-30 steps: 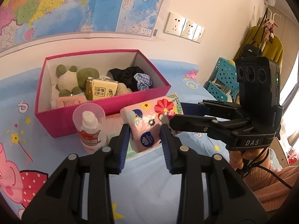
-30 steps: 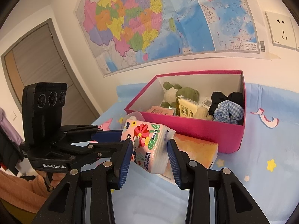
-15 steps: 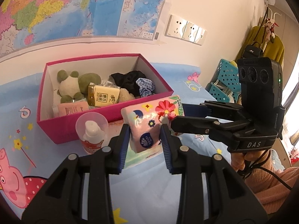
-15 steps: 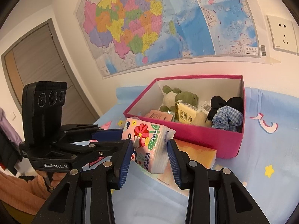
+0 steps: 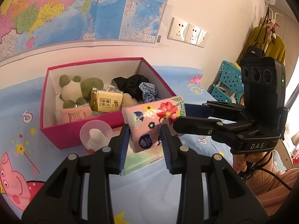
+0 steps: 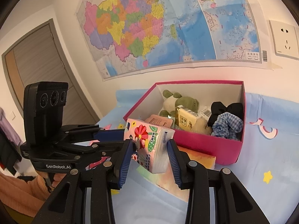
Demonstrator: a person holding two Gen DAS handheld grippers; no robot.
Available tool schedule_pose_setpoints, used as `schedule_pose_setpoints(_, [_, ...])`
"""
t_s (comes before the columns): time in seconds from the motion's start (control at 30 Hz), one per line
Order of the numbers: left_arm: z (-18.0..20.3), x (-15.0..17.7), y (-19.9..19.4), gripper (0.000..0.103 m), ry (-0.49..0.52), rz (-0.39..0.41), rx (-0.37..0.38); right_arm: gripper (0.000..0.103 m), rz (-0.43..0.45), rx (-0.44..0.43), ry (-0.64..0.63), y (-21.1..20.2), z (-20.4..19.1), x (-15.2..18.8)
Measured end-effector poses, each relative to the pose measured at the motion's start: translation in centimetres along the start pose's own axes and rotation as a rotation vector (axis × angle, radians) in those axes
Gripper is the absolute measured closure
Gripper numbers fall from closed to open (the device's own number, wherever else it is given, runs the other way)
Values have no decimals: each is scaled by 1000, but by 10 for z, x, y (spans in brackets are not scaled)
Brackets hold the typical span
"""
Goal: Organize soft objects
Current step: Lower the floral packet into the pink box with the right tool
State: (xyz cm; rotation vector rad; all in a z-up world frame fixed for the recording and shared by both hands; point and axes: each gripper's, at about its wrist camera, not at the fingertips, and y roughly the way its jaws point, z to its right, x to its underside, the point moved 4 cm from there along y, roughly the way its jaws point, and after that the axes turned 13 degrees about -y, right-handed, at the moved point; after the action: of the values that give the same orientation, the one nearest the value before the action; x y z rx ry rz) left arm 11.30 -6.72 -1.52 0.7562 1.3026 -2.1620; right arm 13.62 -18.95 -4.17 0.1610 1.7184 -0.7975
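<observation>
A pink floral tissue pack [image 5: 149,119] hangs in the air between both grippers, just in front of the open pink box [image 5: 74,136]. My left gripper [image 5: 145,129] is shut on its near end. From the right, my right gripper [image 5: 180,114] is shut on the far end. In the right wrist view the right gripper [image 6: 150,143] clamps the pack [image 6: 149,140] and the left gripper [image 6: 121,139] reaches in from the left. The box [image 6: 205,145] holds a green plush toy [image 5: 74,91], a yellow tissue pack [image 5: 105,102], black cloth [image 5: 130,84] and a checked scrunchie [image 5: 147,93].
A small bottle with a clear pink cap [image 5: 95,136] stands before the box. A flat green and orange packet [image 6: 196,158] lies under the held pack. Teal baskets [image 5: 228,85] stand at the right, off the blue cartoon sheet. A hand [image 5: 243,162] grips the right tool.
Both grippers have lifted the tissue pack slightly, so the box and the bottle sit lower in both views. Neither grip has changed.
</observation>
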Motion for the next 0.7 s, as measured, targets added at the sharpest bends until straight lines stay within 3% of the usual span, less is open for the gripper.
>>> schedule_pose_setpoints(0.7, [-4,-12,1,67,-7,12,-7,64,16,5,-3,3,2,-9])
